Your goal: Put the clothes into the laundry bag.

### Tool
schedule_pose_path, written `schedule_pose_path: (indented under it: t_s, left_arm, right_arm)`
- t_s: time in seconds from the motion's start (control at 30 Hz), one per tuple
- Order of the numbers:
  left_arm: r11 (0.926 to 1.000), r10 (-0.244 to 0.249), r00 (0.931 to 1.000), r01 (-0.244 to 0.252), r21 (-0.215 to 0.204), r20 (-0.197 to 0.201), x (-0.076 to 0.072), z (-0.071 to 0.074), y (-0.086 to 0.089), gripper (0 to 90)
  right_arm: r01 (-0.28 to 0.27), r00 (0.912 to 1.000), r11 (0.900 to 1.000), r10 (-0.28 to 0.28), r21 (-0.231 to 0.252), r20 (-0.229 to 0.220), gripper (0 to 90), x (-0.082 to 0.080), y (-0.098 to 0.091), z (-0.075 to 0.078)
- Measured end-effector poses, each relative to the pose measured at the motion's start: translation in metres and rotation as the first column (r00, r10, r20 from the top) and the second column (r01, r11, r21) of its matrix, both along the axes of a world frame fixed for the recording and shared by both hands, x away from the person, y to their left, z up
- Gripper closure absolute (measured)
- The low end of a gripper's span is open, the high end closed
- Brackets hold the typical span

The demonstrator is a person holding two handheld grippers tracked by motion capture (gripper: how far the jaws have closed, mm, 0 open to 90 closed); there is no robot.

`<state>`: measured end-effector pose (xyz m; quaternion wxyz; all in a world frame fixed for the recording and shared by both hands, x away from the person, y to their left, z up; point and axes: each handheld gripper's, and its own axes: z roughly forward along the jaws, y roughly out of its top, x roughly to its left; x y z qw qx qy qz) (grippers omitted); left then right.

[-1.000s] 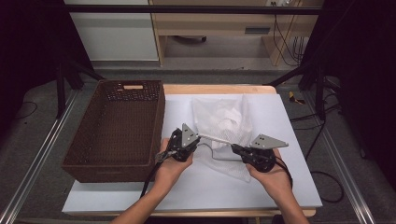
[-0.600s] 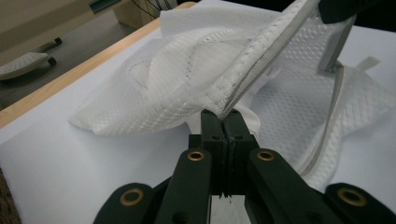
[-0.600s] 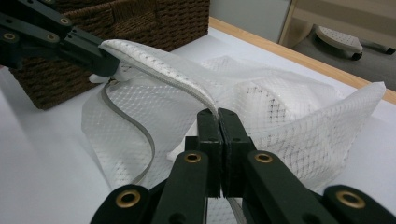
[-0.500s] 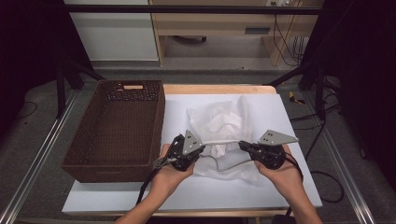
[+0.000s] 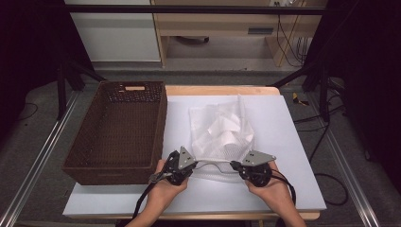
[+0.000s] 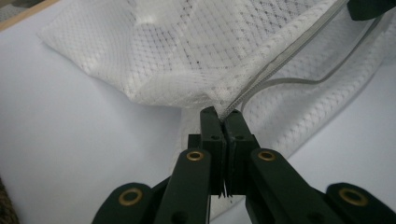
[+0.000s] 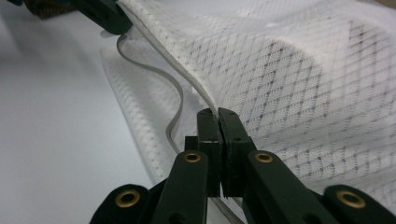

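step: you are stretching the mesh laundry bag's zipper edge | left gripper and right gripper: both clamping that edge, bag spreading ahead of the jaws | tip: be keeping tension even, wicker basket sitting beyond your left gripper

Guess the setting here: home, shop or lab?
Most likely a lab recording bench. A white-topped table stands between metal frame rails, cables trail over the floor behind, and both grippers, left and right, are shut on a white mesh bag beside a wicker basket.
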<state>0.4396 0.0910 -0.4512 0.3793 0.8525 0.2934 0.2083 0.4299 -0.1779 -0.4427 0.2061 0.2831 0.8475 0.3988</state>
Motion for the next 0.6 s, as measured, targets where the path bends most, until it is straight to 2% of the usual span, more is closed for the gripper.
schedule_pose_path:
  t_s: [0.13, 0.2, 0.37, 0.5, 0.53, 0.57, 0.6]
  left_arm:
    - [1.0000, -0.002, 1.0000, 0.002, 0.002, -0.002, -0.004, -0.011, 0.000, 88.0]
    - [0.9995, -0.018, 0.9998, 0.019, 0.027, -0.001, -0.006, -0.016, -0.002, 87.4]
    - [0.9997, -0.021, 0.9998, 0.021, 0.010, -0.006, -0.009, -0.018, -0.001, 85.3]
    - [0.9996, -0.019, 0.9997, 0.018, -0.022, -0.015, -0.014, -0.019, 0.002, 70.8]
    - [0.9994, -0.023, 0.9996, 0.022, -0.027, -0.015, -0.016, -0.018, 0.003, 70.8]
    - [0.9993, -0.021, 0.9997, 0.021, -0.030, -0.013, -0.018, -0.017, 0.005, 60.5]
    - [0.9987, -0.015, 0.9999, 0.015, -0.048, -0.003, -0.021, -0.015, 0.008, 55.2]
  right_arm:
    - [-0.018, 0.9998, 0.9972, 0.018, -0.073, 0.000, 89.2, -0.004, 0.004, -0.009]
    - [-0.023, 0.9997, 0.9957, 0.023, -0.090, -0.002, 89.1, -0.006, 0.004, -0.011]
    - [-0.036, 0.9993, 0.9926, 0.035, -0.116, -0.011, 88.7, -0.009, 0.004, -0.015]
    - [-0.051, 0.9985, 0.9908, 0.048, -0.126, -0.025, 84.6, -0.011, 0.005, -0.021]
    - [-0.052, 0.9984, 0.9902, 0.049, -0.129, -0.027, 82.3, -0.011, 0.005, -0.022]
    - [-0.062, 0.9977, 0.9893, 0.058, -0.132, -0.035, 78.4, -0.011, 0.005, -0.025]
    - [-0.068, 0.9974, 0.9885, 0.064, -0.135, -0.032, 75.7, -0.012, 0.005, -0.025]
